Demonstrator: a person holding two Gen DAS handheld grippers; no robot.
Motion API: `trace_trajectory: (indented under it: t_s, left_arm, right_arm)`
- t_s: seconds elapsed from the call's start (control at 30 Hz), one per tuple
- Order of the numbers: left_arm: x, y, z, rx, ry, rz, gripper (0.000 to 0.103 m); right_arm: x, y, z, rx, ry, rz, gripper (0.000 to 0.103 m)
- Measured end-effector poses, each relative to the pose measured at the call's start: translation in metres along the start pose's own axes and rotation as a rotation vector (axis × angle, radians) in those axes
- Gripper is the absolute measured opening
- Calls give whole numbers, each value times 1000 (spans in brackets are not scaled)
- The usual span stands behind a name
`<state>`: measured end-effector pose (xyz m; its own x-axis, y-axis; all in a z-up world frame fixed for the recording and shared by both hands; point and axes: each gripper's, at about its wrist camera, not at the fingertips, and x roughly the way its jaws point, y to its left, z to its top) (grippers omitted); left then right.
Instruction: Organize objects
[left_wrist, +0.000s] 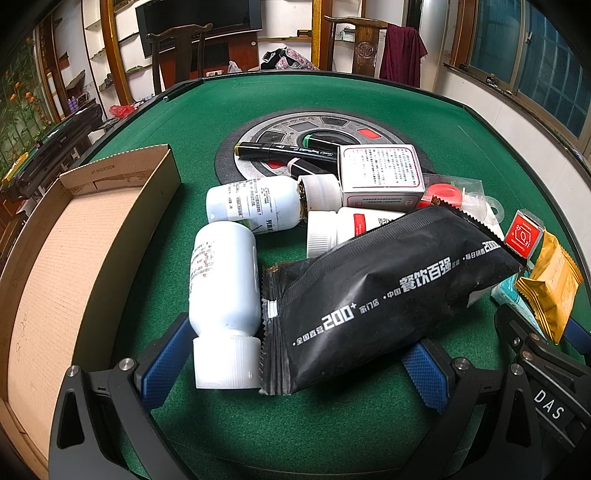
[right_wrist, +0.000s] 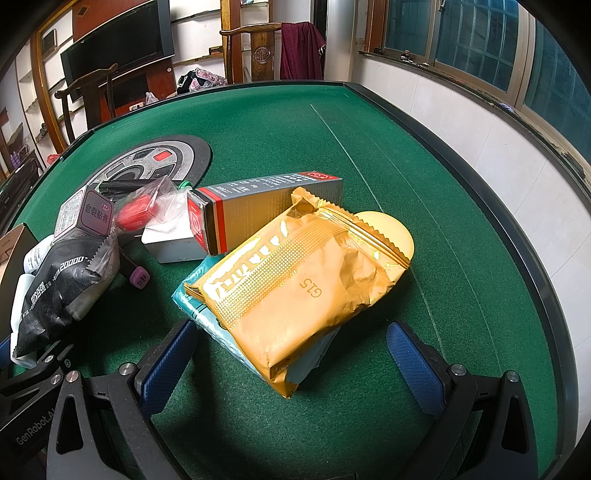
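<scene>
A heap of small goods is seen on the green table (left_wrist: 155, 280), with both grippers spread wide and empty above it.

A cardboard tray (left_wrist: 77, 258) is set at the left, bare inside. A black pouch (left_wrist: 373, 295) is draped over 3 white bottles (left_wrist: 221, 280), between the fingers of the left gripper (left_wrist: 295, 354) but not pressed by them. A gold packet (right_wrist: 295, 291) is laid on a teal packet (right_wrist: 207, 310) between the parted fingers of the right gripper (right_wrist: 291, 354). A grey carton (right_wrist: 269, 206), a white box (left_wrist: 380, 173) and black markers (left_wrist: 288, 151) are crowded behind.
</scene>
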<state>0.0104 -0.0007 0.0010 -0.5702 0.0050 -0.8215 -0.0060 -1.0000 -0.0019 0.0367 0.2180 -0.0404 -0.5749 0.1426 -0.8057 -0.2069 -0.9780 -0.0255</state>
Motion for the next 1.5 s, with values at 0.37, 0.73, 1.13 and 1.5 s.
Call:
trace_trajectory:
  t_s: [0.37,0.73,1.13,1.5]
  left_arm:
    - [0,0,0,0,0,-1,103]
    - [-2,0,0,15,3,-12,103]
    - [0,1,1,16,3,-13,103]
    - [0,1,1,15,4,-11,103]
  right_arm:
    - [1,0,1,0,0,0,103]
    - [2,0,1,-1,0,0,103]
    - [2,1,2,-1,0,0,103]
    - [2,1,1,-1,0,0,103]
